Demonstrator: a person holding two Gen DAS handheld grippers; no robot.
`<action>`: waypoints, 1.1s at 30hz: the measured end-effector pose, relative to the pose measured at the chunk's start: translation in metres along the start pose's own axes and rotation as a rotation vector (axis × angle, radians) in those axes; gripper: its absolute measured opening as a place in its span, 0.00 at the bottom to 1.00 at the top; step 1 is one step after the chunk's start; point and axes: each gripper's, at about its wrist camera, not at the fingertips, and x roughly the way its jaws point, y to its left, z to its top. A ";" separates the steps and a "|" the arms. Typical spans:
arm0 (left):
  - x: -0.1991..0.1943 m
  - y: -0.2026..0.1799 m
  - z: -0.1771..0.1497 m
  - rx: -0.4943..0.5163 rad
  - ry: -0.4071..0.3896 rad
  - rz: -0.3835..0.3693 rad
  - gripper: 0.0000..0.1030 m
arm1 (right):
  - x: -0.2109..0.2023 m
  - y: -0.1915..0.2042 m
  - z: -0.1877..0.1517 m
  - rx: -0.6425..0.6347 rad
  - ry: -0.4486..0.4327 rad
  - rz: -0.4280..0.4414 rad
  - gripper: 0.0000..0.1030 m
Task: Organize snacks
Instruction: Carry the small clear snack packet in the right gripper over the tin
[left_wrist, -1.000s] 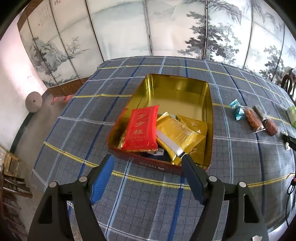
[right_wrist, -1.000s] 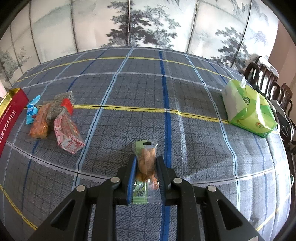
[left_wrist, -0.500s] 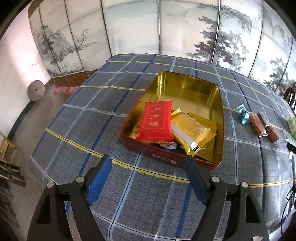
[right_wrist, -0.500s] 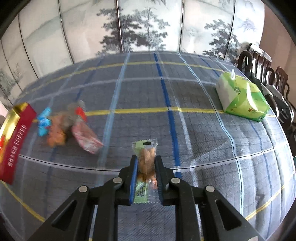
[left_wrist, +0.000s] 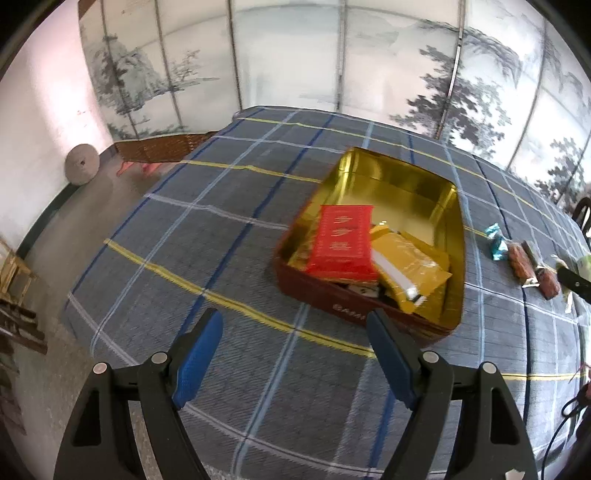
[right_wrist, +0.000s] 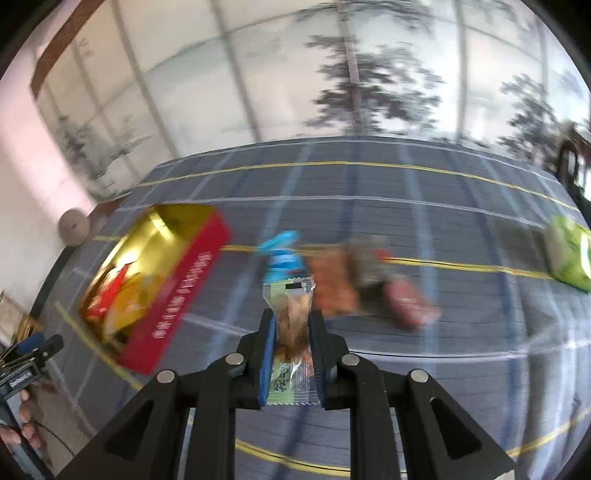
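A red tin with a gold inside (left_wrist: 397, 184) stands open on the plaid tablecloth and holds a red packet (left_wrist: 343, 238) and gold packets (left_wrist: 410, 266). My left gripper (left_wrist: 295, 325) is open and empty, in front of the tin's near wall. My right gripper (right_wrist: 291, 321) is shut on a clear green-ended snack packet (right_wrist: 291, 317) and holds it above the table, right of the tin (right_wrist: 173, 288). Loose snacks lie on the cloth: a blue one (right_wrist: 282, 254), an orange one (right_wrist: 332, 284) and a red one (right_wrist: 408, 302).
A green bag (right_wrist: 569, 254) lies at the table's far right. The loose snacks also show right of the tin in the left wrist view (left_wrist: 517, 254). A painted folding screen stands behind the table. Floor and a wooden chair are at the left.
My right gripper has swung left with the snack packet, bringing the tin into its view. My left gripper has drawn back and left from the tin, still open.
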 end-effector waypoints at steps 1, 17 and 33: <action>0.000 0.004 -0.001 -0.010 0.003 0.005 0.75 | 0.003 0.013 0.001 -0.019 0.004 0.023 0.18; -0.008 0.050 -0.010 -0.089 0.014 0.063 0.76 | 0.052 0.144 0.010 -0.183 0.056 0.171 0.18; -0.010 0.061 -0.013 -0.115 0.033 0.085 0.76 | 0.091 0.178 0.007 -0.243 0.116 0.159 0.18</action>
